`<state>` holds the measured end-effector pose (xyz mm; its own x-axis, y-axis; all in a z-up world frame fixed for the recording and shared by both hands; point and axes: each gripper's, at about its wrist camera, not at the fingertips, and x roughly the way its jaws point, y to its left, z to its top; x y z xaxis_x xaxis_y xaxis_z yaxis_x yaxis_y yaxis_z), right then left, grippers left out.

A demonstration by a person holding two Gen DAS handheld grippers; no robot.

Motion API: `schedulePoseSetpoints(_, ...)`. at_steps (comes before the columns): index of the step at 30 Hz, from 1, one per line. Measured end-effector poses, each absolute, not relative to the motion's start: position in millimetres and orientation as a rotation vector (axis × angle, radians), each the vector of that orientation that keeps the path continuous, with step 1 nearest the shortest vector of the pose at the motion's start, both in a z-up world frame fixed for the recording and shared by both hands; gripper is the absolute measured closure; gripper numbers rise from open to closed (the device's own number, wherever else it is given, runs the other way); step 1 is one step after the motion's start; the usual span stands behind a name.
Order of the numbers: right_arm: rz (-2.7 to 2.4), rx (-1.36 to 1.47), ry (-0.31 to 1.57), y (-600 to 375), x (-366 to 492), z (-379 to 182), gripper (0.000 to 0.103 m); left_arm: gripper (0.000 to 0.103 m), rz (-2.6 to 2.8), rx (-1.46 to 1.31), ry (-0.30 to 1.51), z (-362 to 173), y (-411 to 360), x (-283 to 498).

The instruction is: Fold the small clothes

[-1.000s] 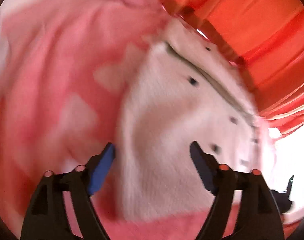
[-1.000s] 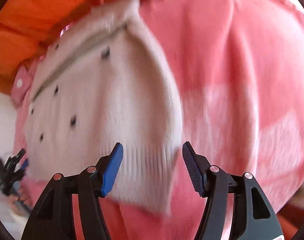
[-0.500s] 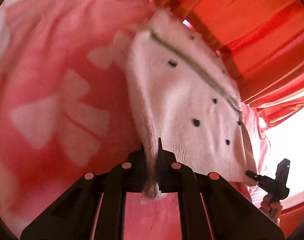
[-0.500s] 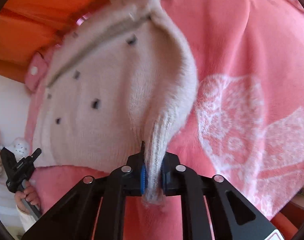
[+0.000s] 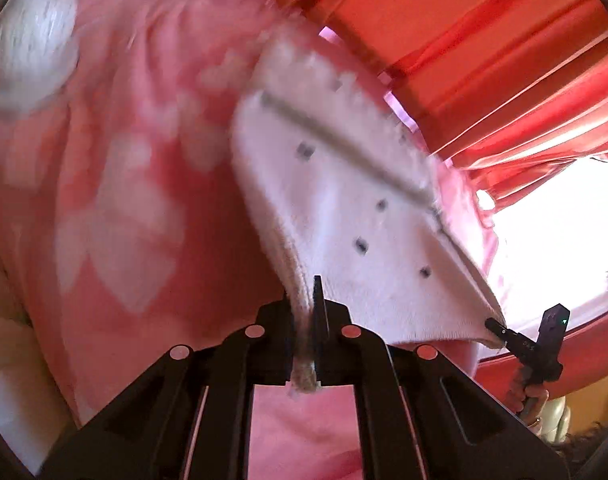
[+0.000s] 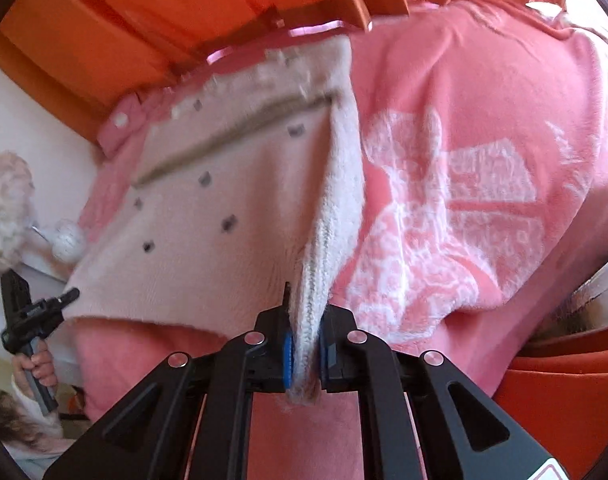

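Observation:
A small white knit garment (image 5: 344,208) with dark dots and a grey stripe hangs stretched above a pink blanket (image 5: 115,200). My left gripper (image 5: 306,320) is shut on its lower left corner. My right gripper (image 6: 306,328) is shut on its ribbed lower right corner; the garment (image 6: 223,208) spreads to the left of that corner in the right wrist view. Each gripper shows small in the other's view, the right one (image 5: 504,330) at the garment's far corner and the left one (image 6: 59,300) likewise.
The pink blanket (image 6: 484,208) with white patterns covers the bed. Orange curtains (image 5: 484,48) hang behind. A wooden headboard (image 6: 183,8) runs along the back. A white fluffy toy (image 6: 7,216) stands at the left. A bright window (image 5: 564,232) is at the right.
Both grippers closed on the garment's lower corners a second ago and have since lifted it, pulling the lower edge up and taut above the blanket.

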<state>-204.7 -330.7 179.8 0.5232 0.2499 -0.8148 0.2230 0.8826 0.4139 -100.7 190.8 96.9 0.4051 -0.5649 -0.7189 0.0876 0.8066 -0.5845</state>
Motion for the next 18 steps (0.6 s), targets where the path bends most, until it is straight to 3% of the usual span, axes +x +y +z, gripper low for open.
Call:
schedulePoseSetpoints(4,0.018,0.544,0.773,-355.6,-149.4,226.6,0.094,0.097,-0.456,-0.418,0.852,162.4,168.8,-33.4)
schedulePoseSetpoints(7,-0.033,0.591,0.647,-378.8,-73.3,227.6,0.094,0.097,-0.391,-0.378,0.755,174.9,143.1,45.1)
schedulePoseSetpoints(13,-0.168,0.604,0.719,-398.8,82.1,132.2,0.091,0.095,-0.228,-0.401,0.833,94.8,101.2,188.3)
schedulePoseSetpoints(17,-0.225,0.622,0.752,-403.3,107.1,104.1,0.086,0.090,-0.171,-0.490,0.893,35.4,105.2,212.3)
schedulePoseSetpoints(18,-0.214,0.616,0.726,-404.6,104.7,110.7,0.085,0.084,-0.161,-0.495,0.900,35.9,104.4,215.1)
